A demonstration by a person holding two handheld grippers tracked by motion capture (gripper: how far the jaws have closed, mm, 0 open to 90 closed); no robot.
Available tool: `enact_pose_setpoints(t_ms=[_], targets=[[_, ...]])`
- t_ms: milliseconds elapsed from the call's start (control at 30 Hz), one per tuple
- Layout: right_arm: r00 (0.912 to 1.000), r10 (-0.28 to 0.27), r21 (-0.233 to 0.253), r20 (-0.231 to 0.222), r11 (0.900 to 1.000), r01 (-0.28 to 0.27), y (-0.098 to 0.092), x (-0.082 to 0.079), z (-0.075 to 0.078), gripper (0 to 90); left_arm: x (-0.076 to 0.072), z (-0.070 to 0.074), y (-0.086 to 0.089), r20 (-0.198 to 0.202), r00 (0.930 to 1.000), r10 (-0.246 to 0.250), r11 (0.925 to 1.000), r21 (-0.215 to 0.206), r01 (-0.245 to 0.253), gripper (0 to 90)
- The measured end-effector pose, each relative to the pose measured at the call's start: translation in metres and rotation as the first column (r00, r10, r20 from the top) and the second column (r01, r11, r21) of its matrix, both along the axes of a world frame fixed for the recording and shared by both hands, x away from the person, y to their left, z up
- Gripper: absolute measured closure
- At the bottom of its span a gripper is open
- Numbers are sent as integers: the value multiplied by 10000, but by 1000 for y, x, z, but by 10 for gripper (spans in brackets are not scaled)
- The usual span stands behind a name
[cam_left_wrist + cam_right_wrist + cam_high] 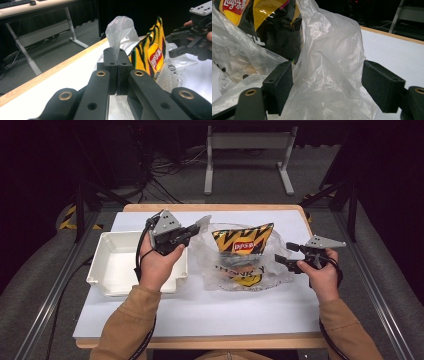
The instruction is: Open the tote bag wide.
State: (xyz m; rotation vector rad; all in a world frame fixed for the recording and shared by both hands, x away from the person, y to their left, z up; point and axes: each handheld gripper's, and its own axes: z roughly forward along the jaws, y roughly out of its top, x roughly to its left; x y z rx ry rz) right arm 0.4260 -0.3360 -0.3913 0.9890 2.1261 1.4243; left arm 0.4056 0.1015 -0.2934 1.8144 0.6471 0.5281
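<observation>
Left gripper view shows my left gripper (117,63) pinched tight on the plastic bag (120,27); my right gripper (327,85) gapes around its far edge. Inside it, mid-table, stands the chip packet (243,242), beside a white tray (107,265).

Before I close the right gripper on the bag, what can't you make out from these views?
- Chip packet lower half: high view, veiled by the crumpled plastic bag.
- Bin inside, near right corner: high view, covered by the left gripper hand.
- Packet's lettering: right gripper view, cut off by the top edge.
- Right gripper base: cut off by the bottom edge.
</observation>
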Motion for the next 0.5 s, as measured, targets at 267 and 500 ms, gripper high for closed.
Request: enact_pose_setpoints(t_ms=[267, 500], targets=[[10000, 96, -30, -11, 9999, -96, 2, 0, -1, 259, -3, -19, 2, -230, 9997, 69, 9996, -272, -76, 888], [10000, 94, -18, -31, 10000, -94, 1, 0, -1, 258, 0, -42, 0, -795, 9968, 64, 9991, -424, -98, 888]])
